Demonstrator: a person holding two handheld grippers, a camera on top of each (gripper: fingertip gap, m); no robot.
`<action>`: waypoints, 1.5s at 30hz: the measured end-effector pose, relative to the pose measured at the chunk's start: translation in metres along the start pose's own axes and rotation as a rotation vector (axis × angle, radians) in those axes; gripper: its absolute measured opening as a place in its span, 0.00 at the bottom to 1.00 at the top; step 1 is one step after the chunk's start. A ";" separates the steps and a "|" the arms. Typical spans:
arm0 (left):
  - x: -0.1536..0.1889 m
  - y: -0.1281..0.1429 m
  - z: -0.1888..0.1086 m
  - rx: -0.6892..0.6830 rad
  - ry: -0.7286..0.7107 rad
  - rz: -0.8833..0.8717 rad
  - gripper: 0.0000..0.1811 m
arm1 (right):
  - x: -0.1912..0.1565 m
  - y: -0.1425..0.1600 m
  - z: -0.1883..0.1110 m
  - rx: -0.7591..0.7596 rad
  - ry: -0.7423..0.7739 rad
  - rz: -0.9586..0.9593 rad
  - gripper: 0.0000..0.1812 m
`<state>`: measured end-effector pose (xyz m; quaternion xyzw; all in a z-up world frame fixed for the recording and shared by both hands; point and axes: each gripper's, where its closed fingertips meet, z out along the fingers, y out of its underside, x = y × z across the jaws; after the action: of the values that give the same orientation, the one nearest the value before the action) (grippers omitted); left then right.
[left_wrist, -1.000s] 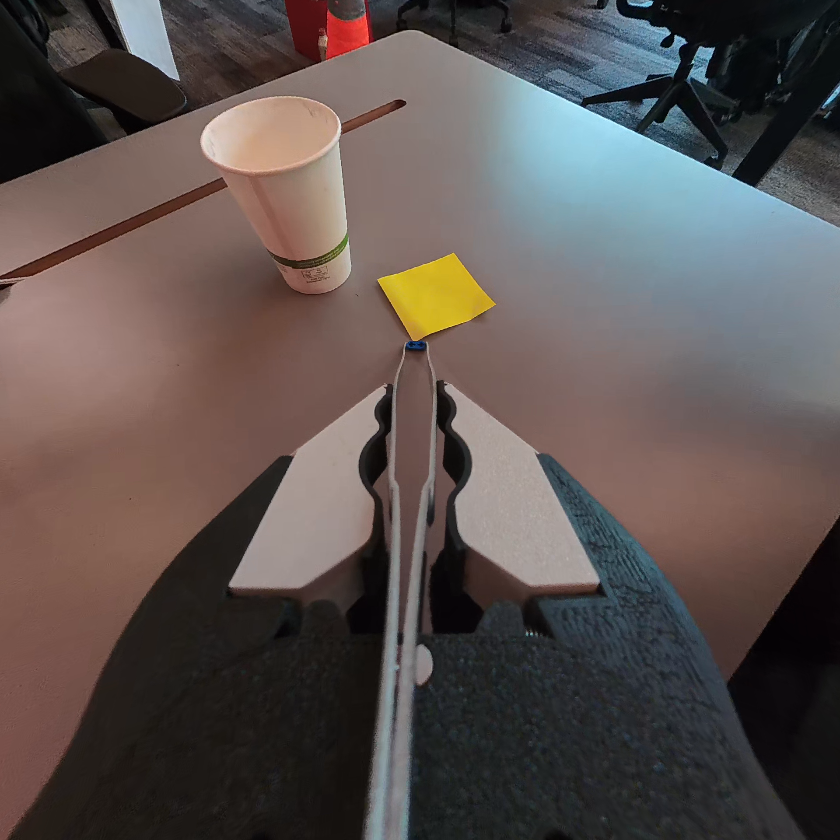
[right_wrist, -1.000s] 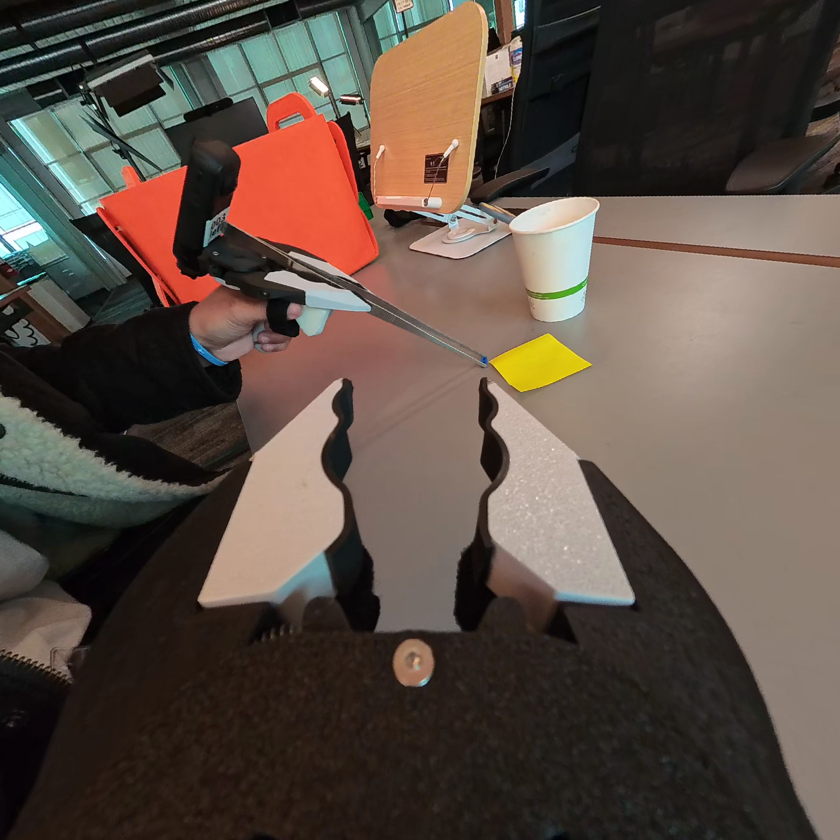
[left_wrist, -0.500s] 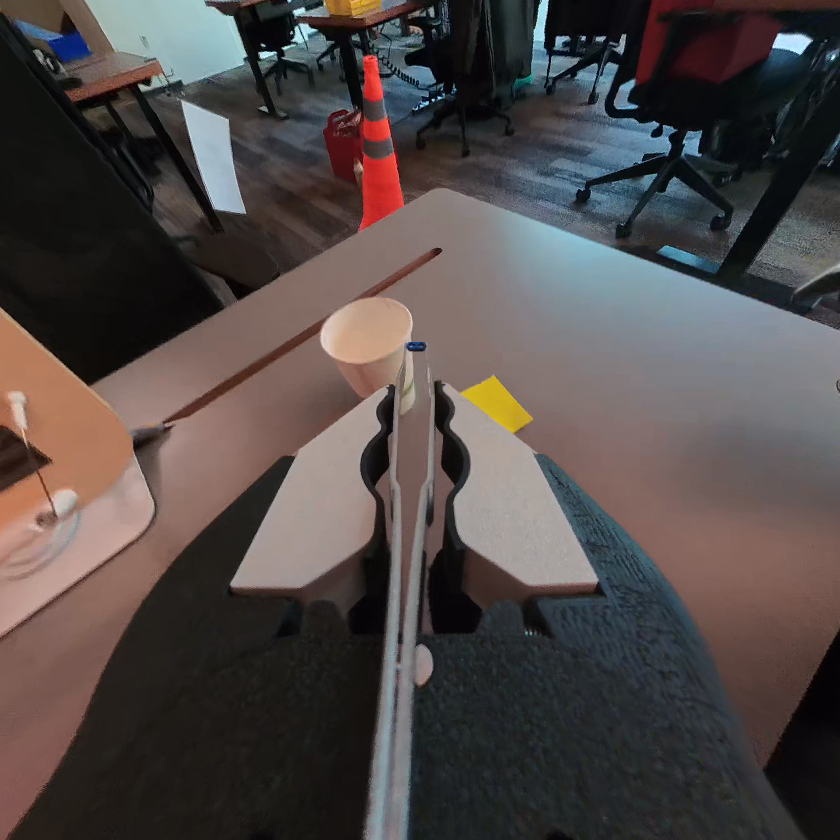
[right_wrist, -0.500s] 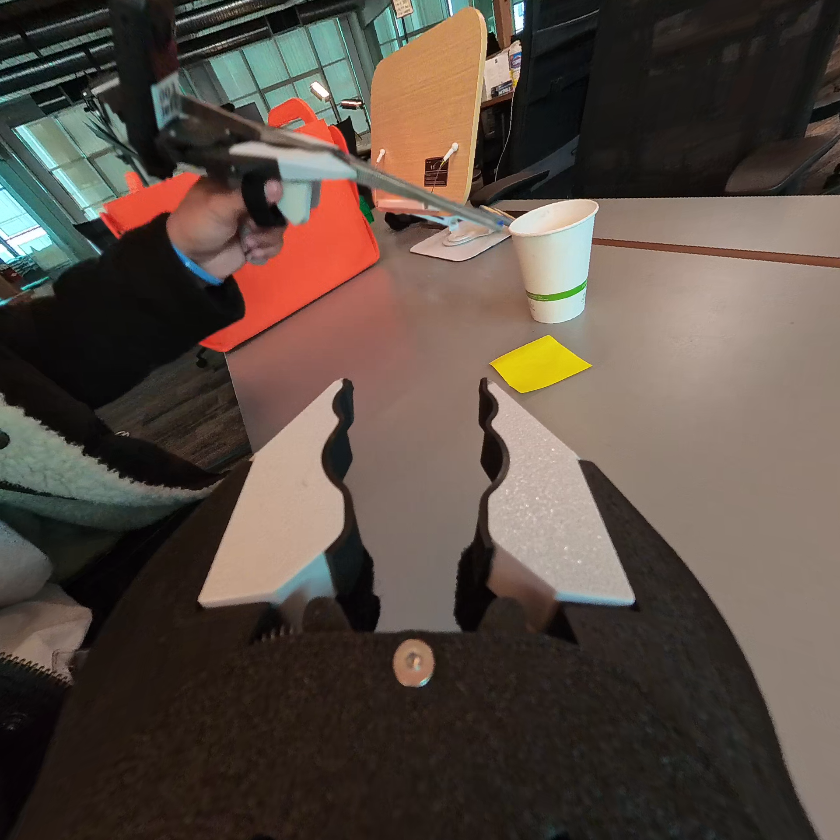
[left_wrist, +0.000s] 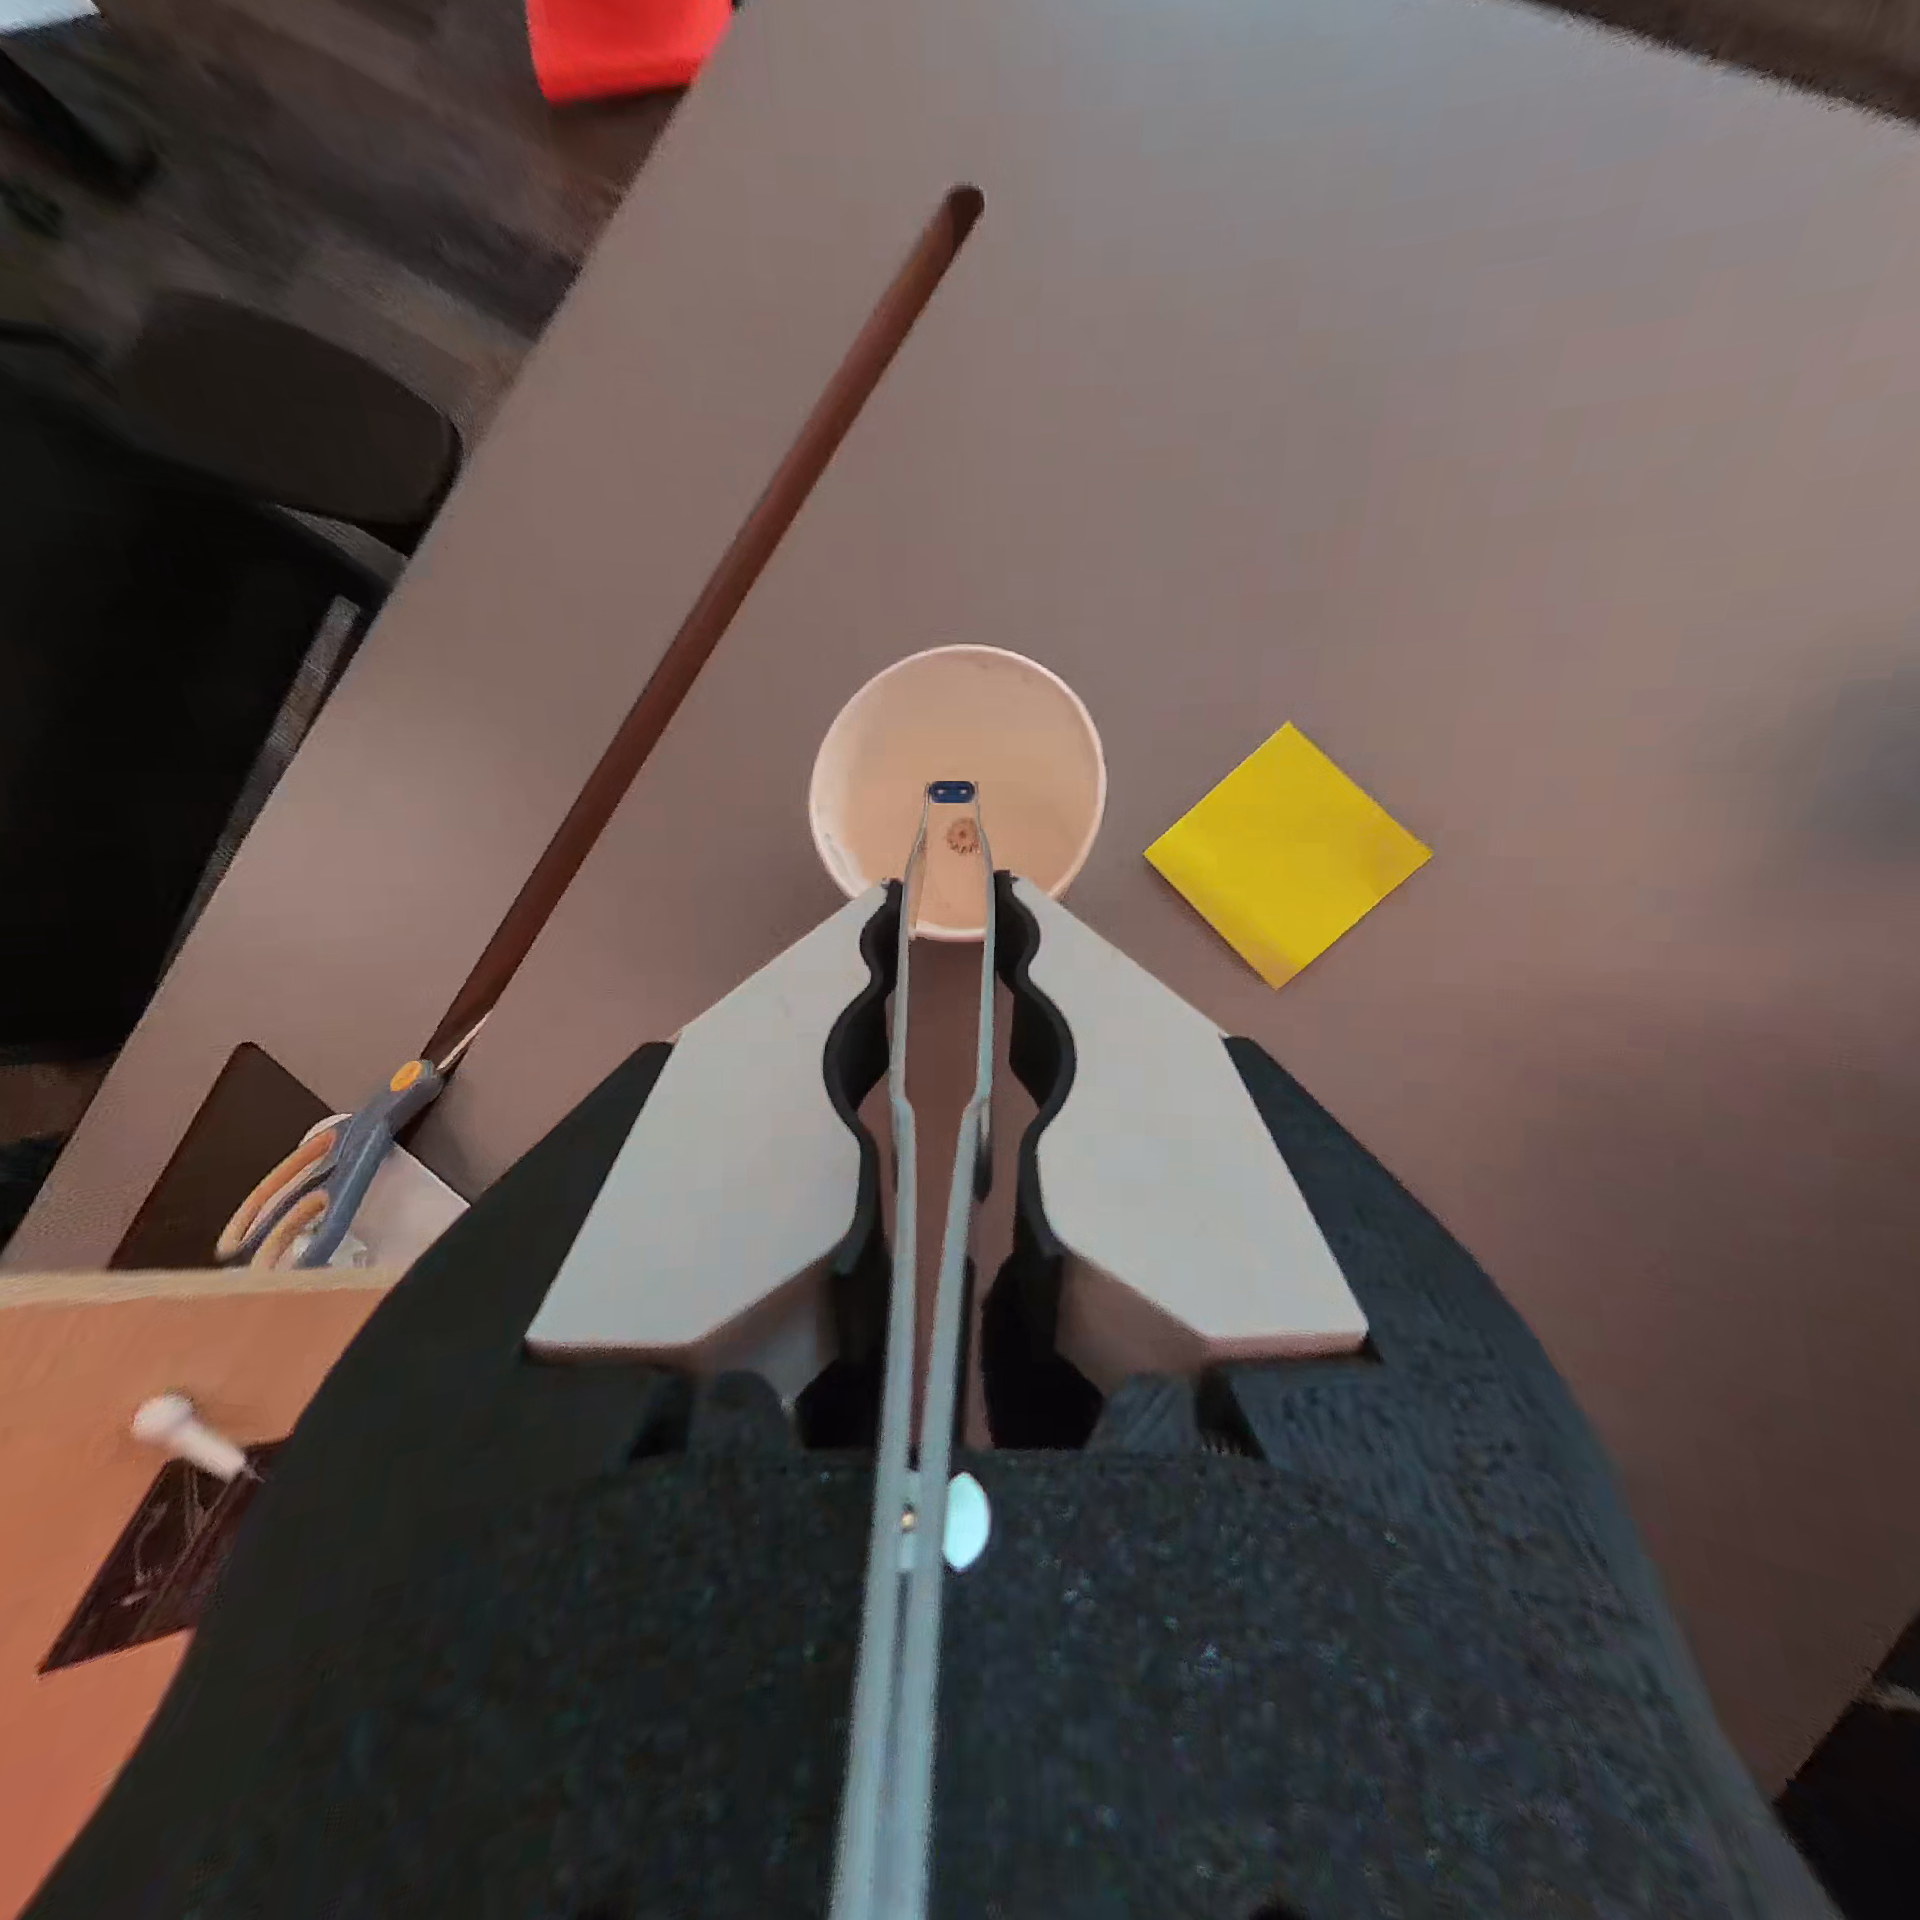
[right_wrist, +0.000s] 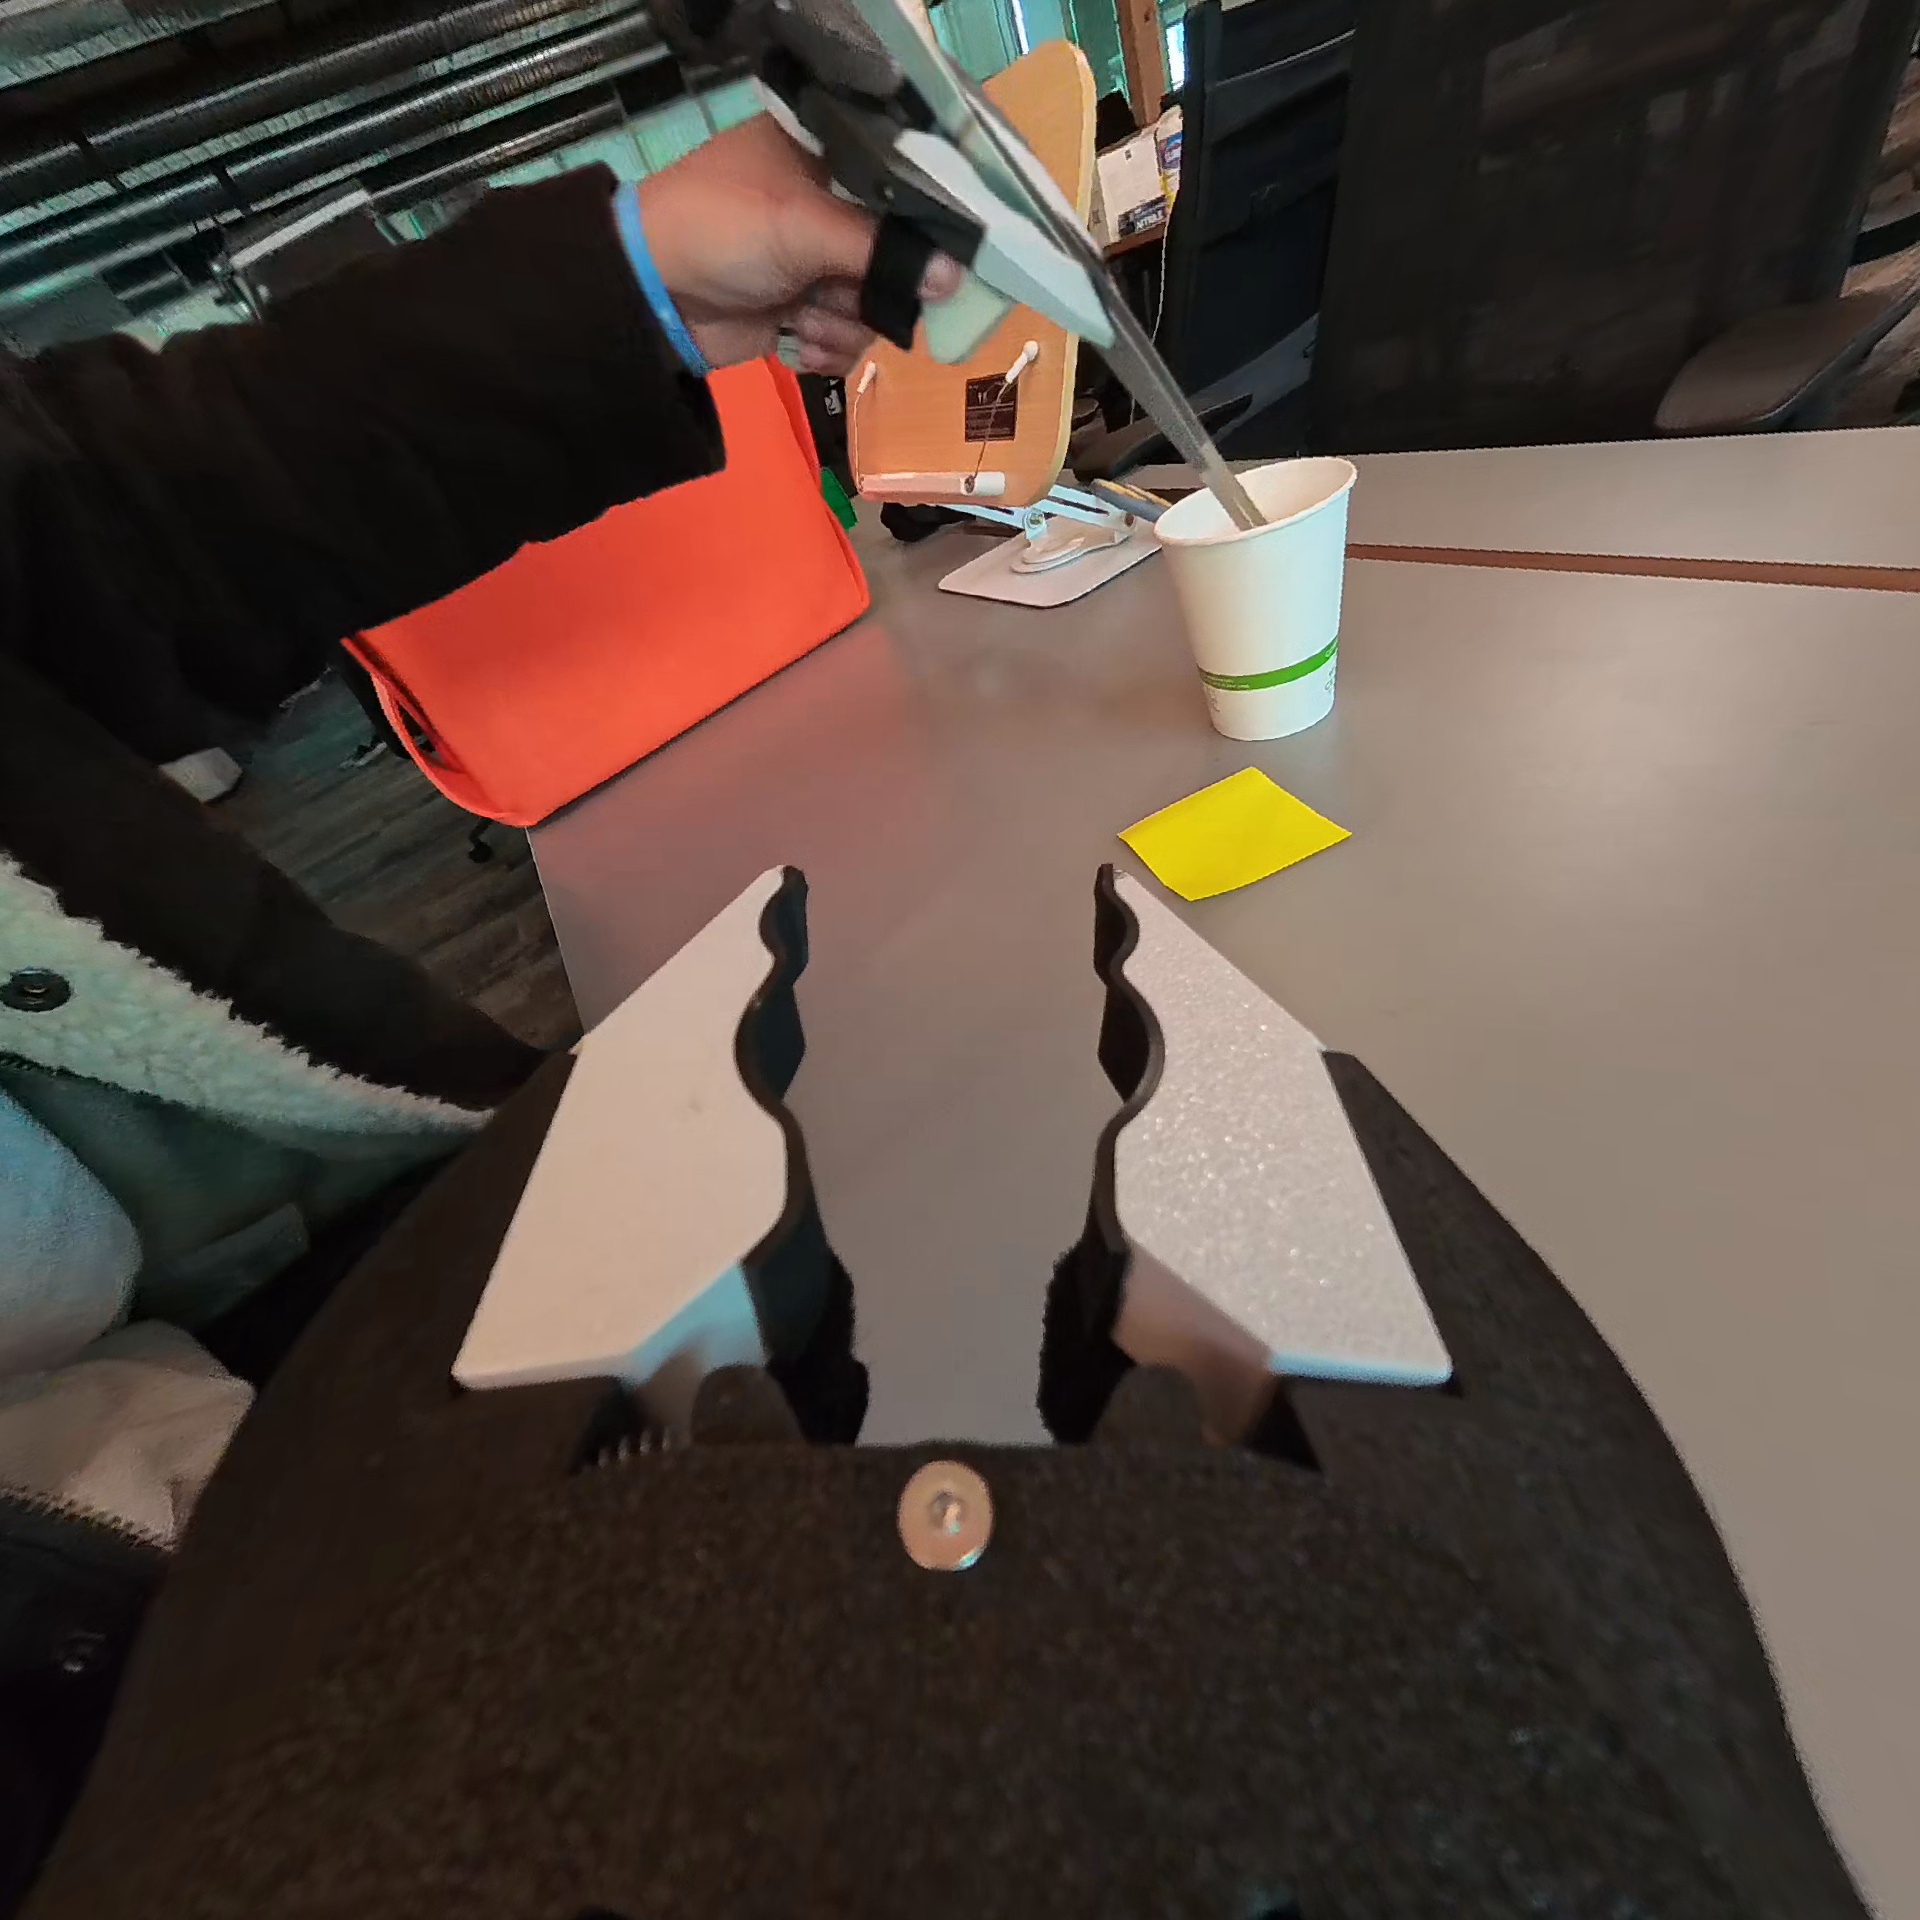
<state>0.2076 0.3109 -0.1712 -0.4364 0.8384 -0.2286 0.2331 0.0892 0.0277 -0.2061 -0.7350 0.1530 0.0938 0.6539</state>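
My left gripper (left_wrist: 943, 883) is shut on long metal tweezers (left_wrist: 902, 1039) with blue tips (left_wrist: 952, 793). It points steeply down over a white paper cup (left_wrist: 956, 717), and the tips are inside the cup's mouth. A small brownish toothed piece (left_wrist: 963, 836) lies on the cup's bottom, just below the tips. A yellow sticky note (left_wrist: 1288, 852) lies flat to the right of the cup. In the right wrist view the tweezers (right_wrist: 1174, 416) slant into the cup (right_wrist: 1262, 623), held by a hand in a dark sleeve. My right gripper (right_wrist: 951, 878) is open and empty, low over the table near the note (right_wrist: 1231, 831).
A long slot (left_wrist: 727, 592) runs across the table left of the cup. Scissors (left_wrist: 332, 1164) and a wooden stand (right_wrist: 966, 312) sit at the slot's near end. An orange bag (right_wrist: 623, 644) stands beside the table edge. Office chairs stand beyond. Left tips to right tips: about 30 cm. About 20 cm separates my left fingertips from the yellow sticky note (left_wrist: 1288, 852). Seen from the right wrist view (right_wrist: 1222, 834) as well.
My left gripper rose from beside the yellow note, swung over the cup and tipped down. The tweezer tips now reach into the cup. The right gripper stayed put.
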 end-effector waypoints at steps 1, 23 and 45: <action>-0.003 0.003 0.010 -0.042 0.006 0.008 0.09 | 0.000 0.000 0.000 0.002 -0.001 0.005 0.30; -0.013 0.005 0.029 -0.095 0.056 -0.039 0.11 | 0.000 0.000 0.000 0.005 -0.013 0.024 0.30; 0.130 0.063 -0.070 0.397 -0.159 -0.320 0.11 | -0.014 0.002 0.002 -0.013 -0.014 -0.034 0.30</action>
<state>0.0598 0.2470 -0.1779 -0.5256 0.6767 -0.3875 0.3401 0.0756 0.0305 -0.2032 -0.7412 0.1351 0.0889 0.6516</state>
